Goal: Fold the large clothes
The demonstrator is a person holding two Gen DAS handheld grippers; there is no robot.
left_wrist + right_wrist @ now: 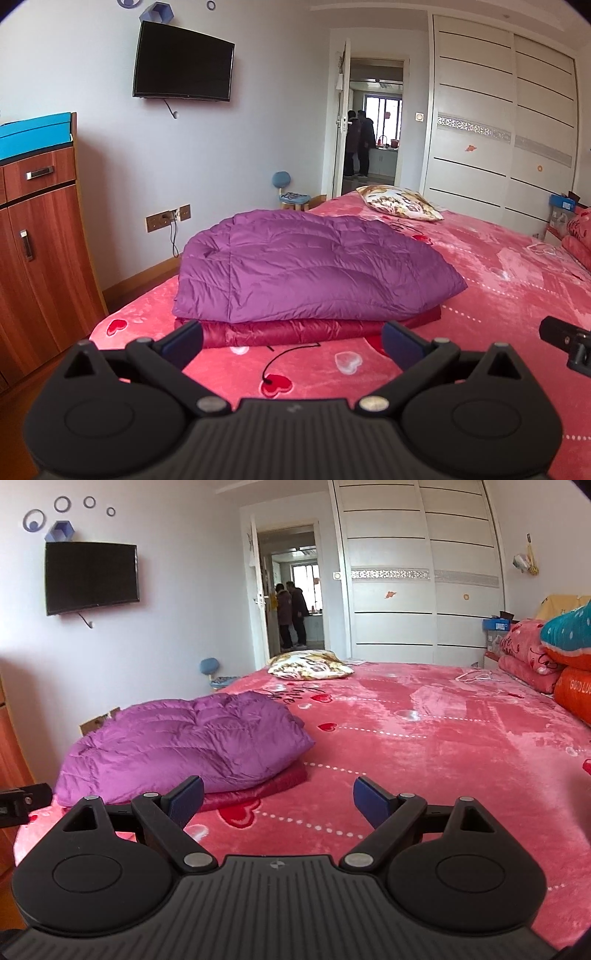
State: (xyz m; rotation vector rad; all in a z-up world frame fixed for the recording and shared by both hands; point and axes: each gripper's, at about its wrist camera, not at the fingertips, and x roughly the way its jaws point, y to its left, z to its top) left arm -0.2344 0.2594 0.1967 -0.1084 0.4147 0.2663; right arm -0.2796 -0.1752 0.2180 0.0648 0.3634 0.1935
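1. Two folded garments, left wrist view: a purple down coat (314,266) lies stacked on a red padded garment (306,326), both on the pink heart-print bedspread (498,280) near the bed's corner.
2. Left gripper (293,343): jaws spread wide, nothing between the blue pads (183,341); it hovers over the bedspread just short of the red garment's near edge, not touching it.
3. Right gripper, seen from the left wrist: a black part (567,341) shows at the frame's right edge, beside the stack; its opening cannot be told from here.
4. Patterned pillow (400,203): beyond the purple coat, on the far side of the bed.
5. Wall television (183,62): above and behind the stack; a wooden cabinet (40,236) stands to the left of the bed.
6. Right wrist view: purple coat (184,738) to the left of centre, the red garment (258,786) showing beneath its near edge.
7. Right gripper (277,801): jaws wide apart and empty, held over bare bedspread (443,760) just right of the stack, one blue pad (186,799) in front of the red garment's edge.
8. Left gripper: a black part (22,805) shows at the left edge, beside the coat.
9. Folded bedding (532,657): well apart from the stack, at the right edge of the bed.
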